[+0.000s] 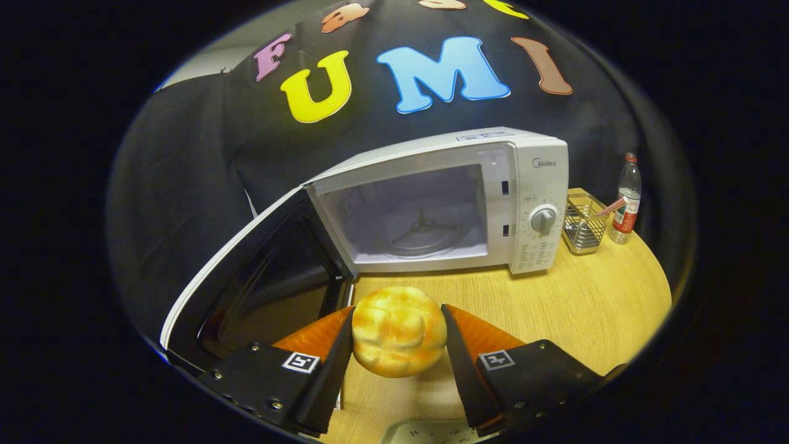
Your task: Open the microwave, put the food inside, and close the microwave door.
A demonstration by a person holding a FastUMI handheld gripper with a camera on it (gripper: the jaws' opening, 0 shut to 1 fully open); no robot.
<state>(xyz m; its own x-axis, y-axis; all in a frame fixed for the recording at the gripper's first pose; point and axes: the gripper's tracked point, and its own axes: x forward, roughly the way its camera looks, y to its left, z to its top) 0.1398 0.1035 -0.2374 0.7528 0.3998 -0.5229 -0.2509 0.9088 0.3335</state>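
Note:
A round golden bread bun sits between my two fingers, and my gripper is shut on it, holding it above the wooden table. Beyond the bun stands a white microwave with its door swung wide open to the left. Its cavity shows a glass turntable with nothing on it. The bun hangs a short way in front of the cavity's opening, slightly below it.
To the right of the microwave stand a wire mesh basket with a straw in it and a clear plastic bottle with a red cap. The open door juts out on the left. A pale flat object lies below my fingers.

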